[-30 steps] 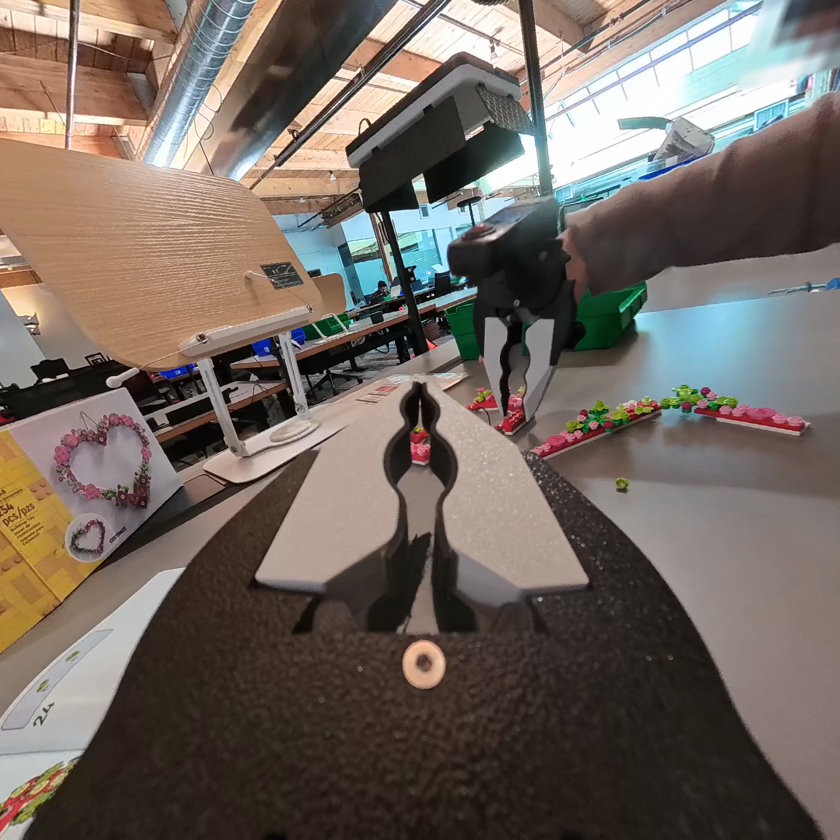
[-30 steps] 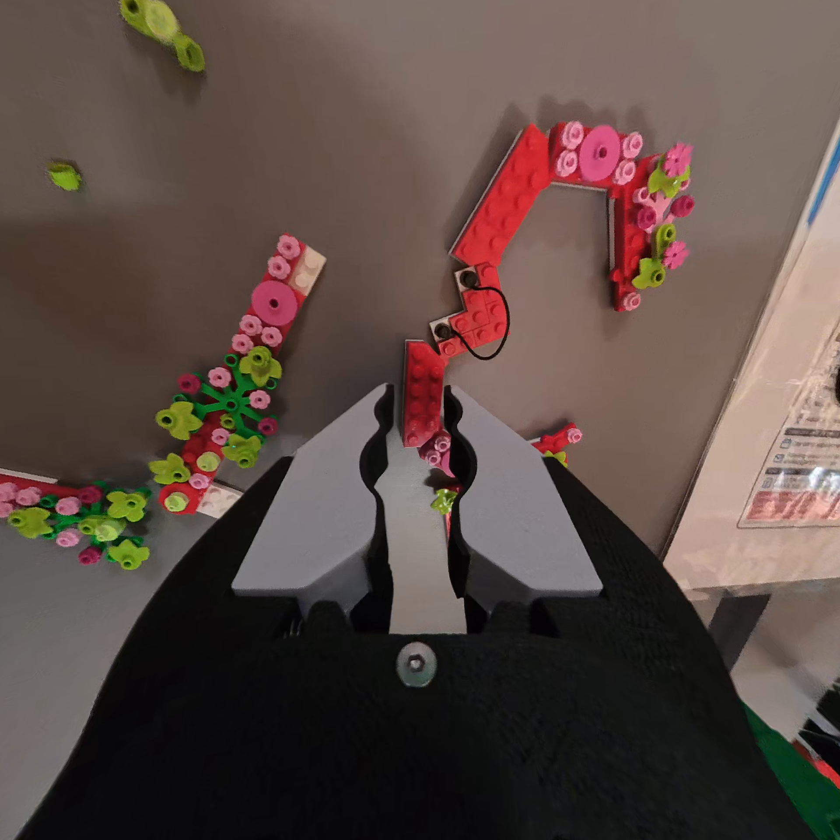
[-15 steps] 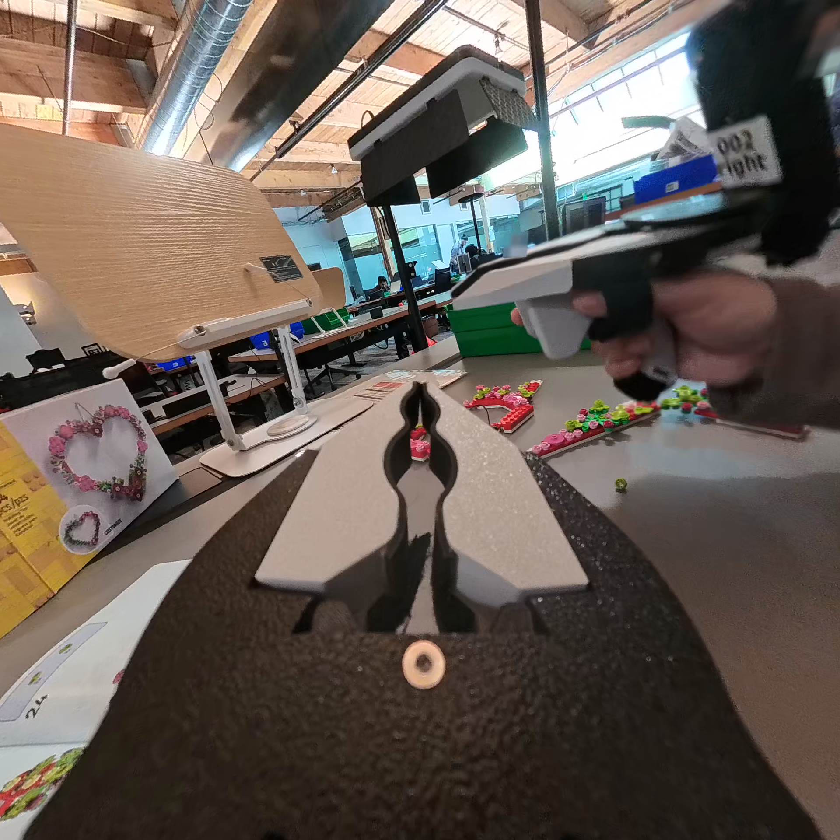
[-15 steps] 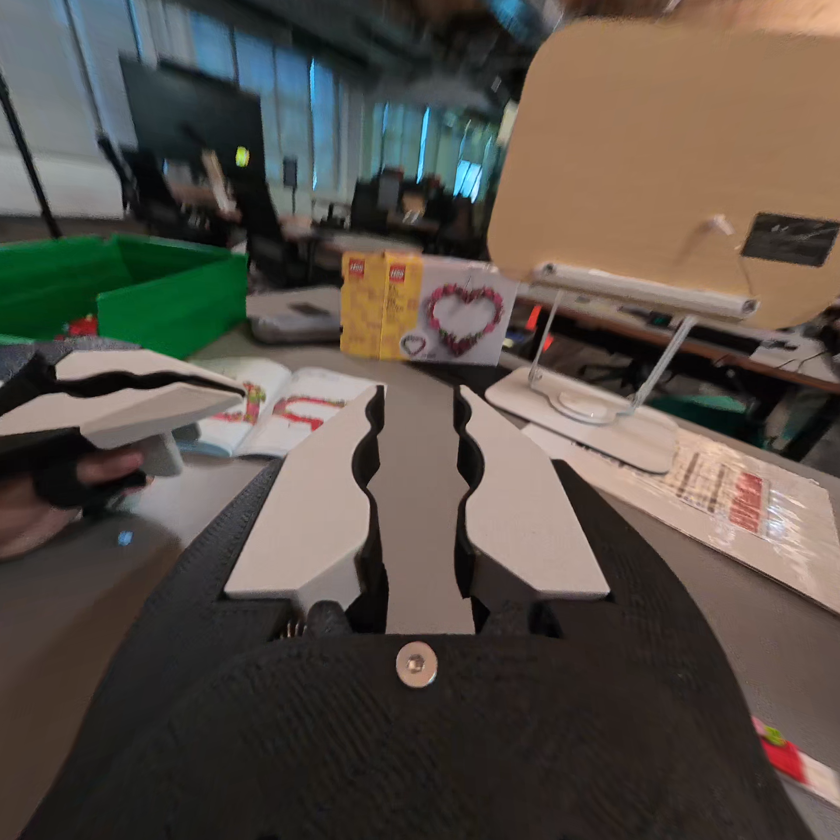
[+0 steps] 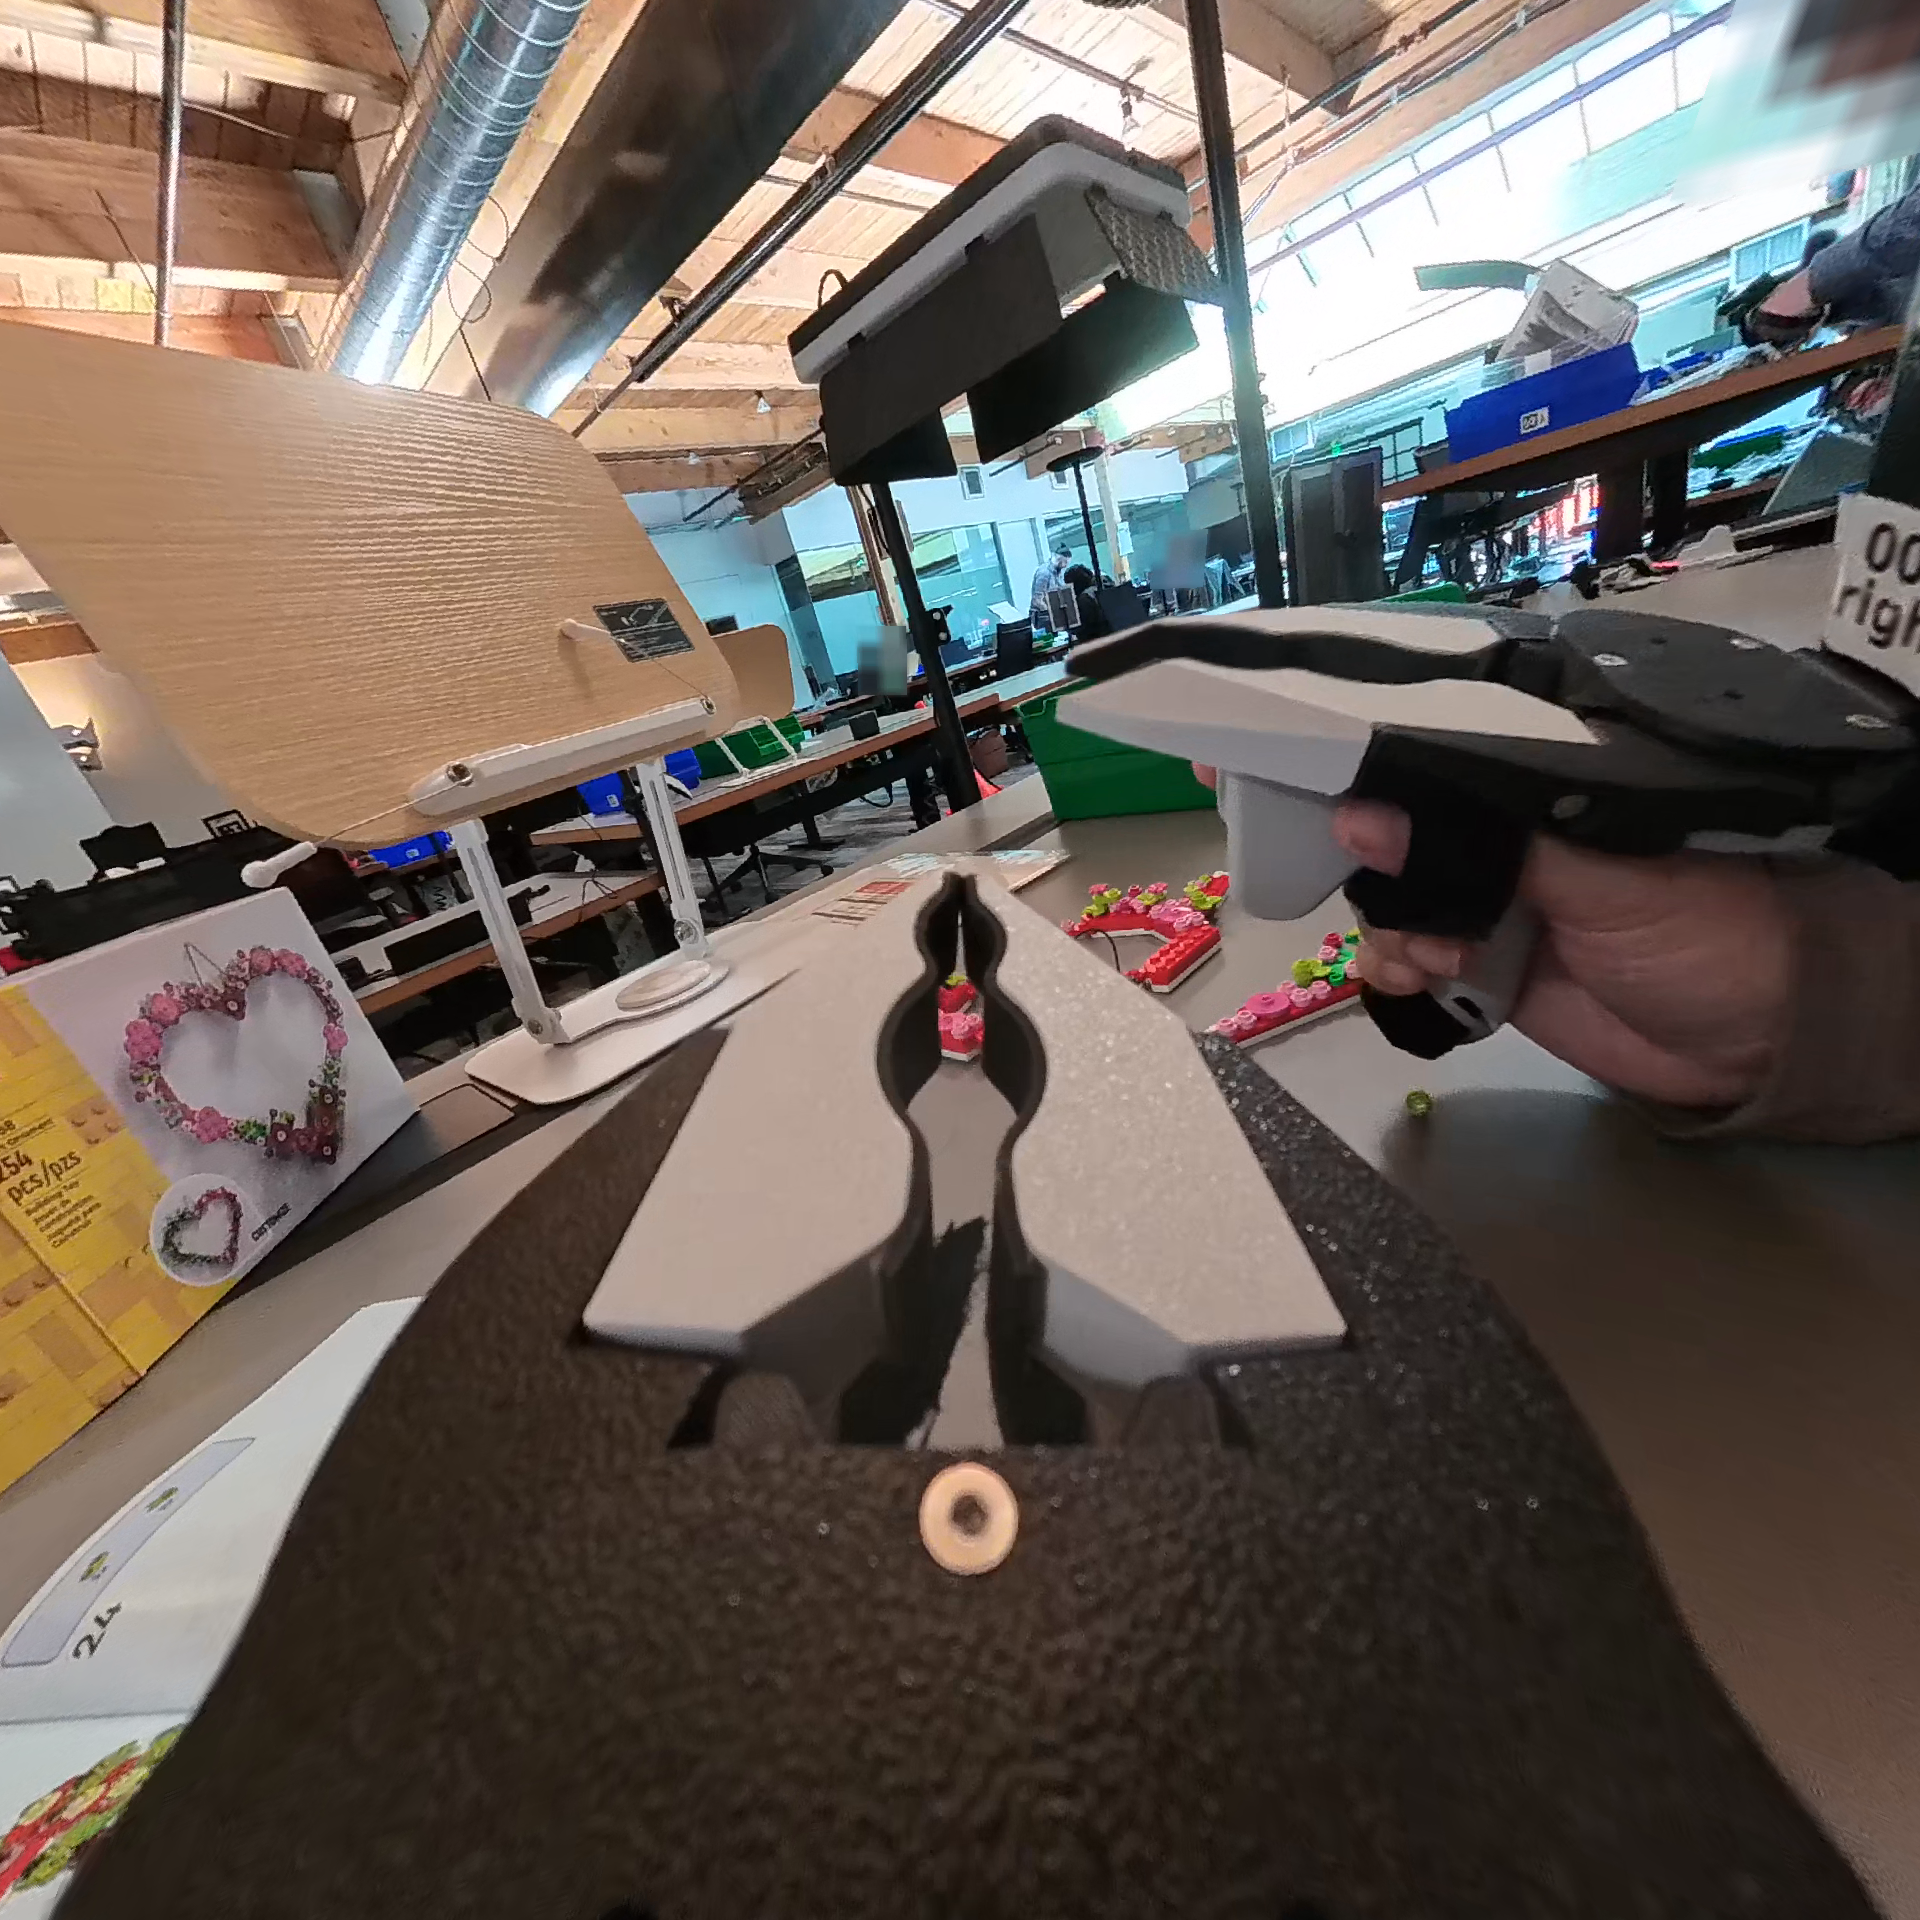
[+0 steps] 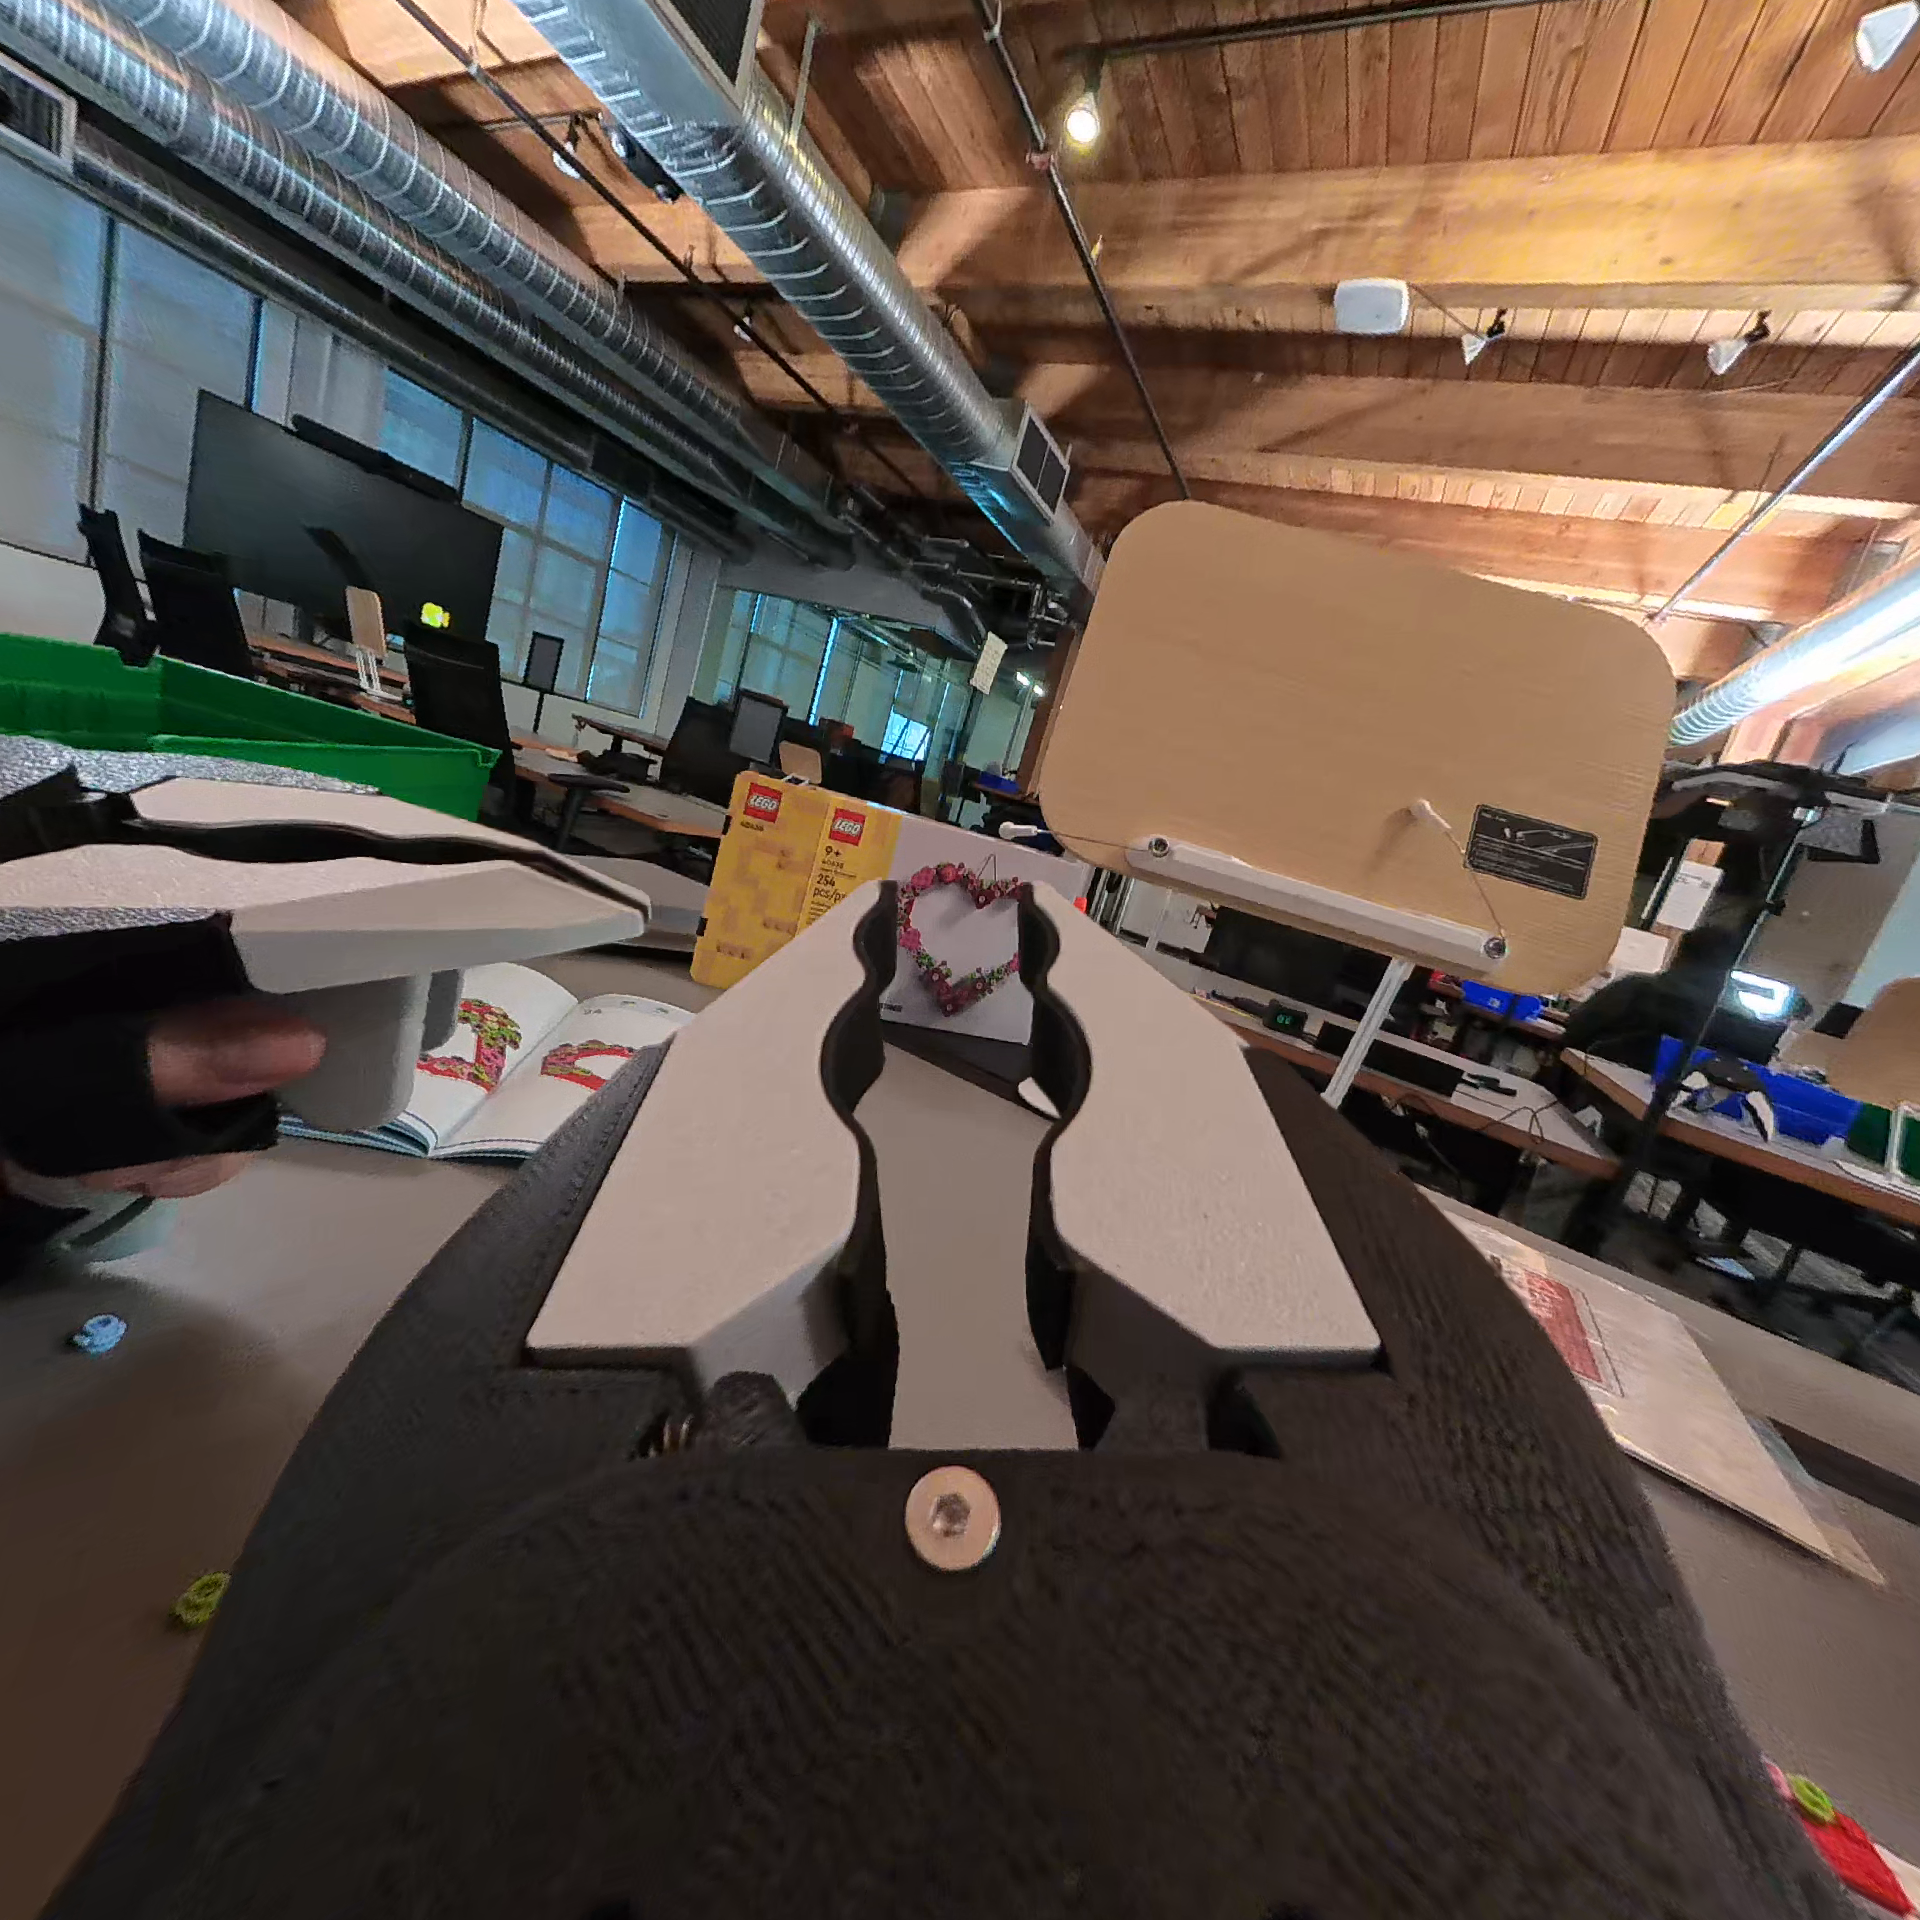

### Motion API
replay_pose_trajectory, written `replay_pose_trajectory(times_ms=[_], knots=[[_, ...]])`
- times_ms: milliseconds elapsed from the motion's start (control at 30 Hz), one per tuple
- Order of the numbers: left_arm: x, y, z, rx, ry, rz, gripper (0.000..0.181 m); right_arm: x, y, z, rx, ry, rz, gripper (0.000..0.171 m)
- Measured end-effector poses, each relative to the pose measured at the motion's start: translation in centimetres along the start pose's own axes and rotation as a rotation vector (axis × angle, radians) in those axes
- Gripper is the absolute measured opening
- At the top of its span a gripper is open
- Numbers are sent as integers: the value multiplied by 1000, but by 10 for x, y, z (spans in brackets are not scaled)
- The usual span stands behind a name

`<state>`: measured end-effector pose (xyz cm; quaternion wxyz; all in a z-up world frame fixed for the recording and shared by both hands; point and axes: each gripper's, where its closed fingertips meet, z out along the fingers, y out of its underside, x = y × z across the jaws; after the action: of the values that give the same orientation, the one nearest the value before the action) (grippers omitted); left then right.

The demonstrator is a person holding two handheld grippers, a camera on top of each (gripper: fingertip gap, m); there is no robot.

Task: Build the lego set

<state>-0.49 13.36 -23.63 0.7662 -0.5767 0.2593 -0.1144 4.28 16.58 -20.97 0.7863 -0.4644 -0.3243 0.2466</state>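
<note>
Since a second ago the right gripper (image 6: pixel 954 914) has lifted off the red heart piece (image 5: pixel 1148 928), jaws apart, empty. Left gripper (image 5: pixel 964 891) jaws are closed — a small pink piece (image 5: pixel 958 1023) seems to lie beyond them on the grey counter (image 5: pixel 1621 1278). Yellow printed box (image 6: pixel 805 883) stands under timber ceilings.

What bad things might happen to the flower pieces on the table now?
1. The tiny lime green stud lies loose right beside the hand holding the right gripper; a nudge might roll it away.
2. The left gripper, shut and empty, points at the small red-and-pink piece and might bump it.
</note>
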Motion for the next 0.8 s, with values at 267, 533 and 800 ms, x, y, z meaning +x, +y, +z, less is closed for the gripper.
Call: replay_pose_trajectory(times_ms=[267,533,800], knots=[[0,-26,-7,90,9,52,4,-7,4,-1,3,-22,-63,14],[-116,-87,-82,-1,-429,90,19,0,6,-1,2,-3,-46,12],[-237,23,-225,-917,-758,-259,9,1,11,3,-14,-3,-46,10]])
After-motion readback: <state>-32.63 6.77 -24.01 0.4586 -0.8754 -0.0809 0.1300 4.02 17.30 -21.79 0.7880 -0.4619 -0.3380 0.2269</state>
